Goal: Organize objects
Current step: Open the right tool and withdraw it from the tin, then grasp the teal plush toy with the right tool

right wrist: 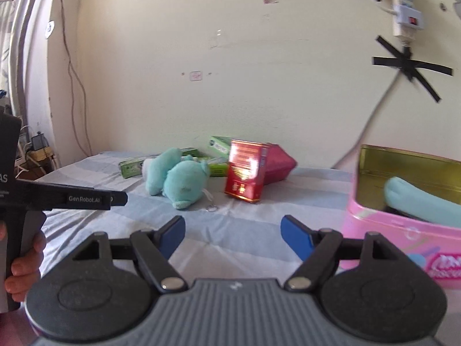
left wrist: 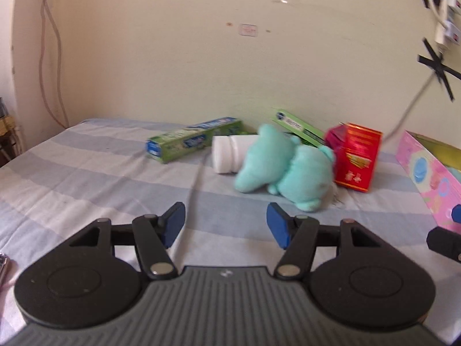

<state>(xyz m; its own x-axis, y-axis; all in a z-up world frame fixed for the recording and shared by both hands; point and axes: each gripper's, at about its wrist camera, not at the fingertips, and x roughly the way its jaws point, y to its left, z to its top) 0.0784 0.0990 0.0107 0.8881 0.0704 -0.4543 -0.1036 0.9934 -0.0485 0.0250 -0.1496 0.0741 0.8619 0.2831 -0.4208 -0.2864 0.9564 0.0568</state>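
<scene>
we have both grippers hovering low over the bed (left wrist: pixel 86 167), empty. left gripper (left wrist: pixel 226 225) jaws spread wide, nothing between them; right gripper (right wrist: pixel 232 235) jaws spread wide too, nothing held.

the clutter sits bunched at the far edge of the bed against the wall: teal plush toy (left wrist: pixel 285 167) lying on its side out front, white bottle (left wrist: pixel 229 152) on its side touching the plush from behind, green toothpaste box (left wrist: pixel 193 139) lying flat to the left of it, a second green box (left wrist: pixel 299 128) propped behind, red carton (left wrist: pixel 355 157) upright just right of the plush with its top flaps open. pink tin (right wrist: pixel 400 225) sits at the bed's right edge, lid off, something teal and soft already inside.

handling guess: the plush is light and squashy, so we'd pinch the thick body, not the small keyring by it, and it should give under the pads without slipping. bottle looks smooth and round, likely to roll, so take it across the middle. the cartons look thin and light, crushable, so grip across the narrow faces gently.

pose: left gripper is level, pointing at the gap left of the plush, well short of it. right gripper is level too, aimed between the red carton and the tin, near the tin's left wall. the hand (right wrist: pixel 21 262) on the left grip shows at the right view's left edge.
</scene>
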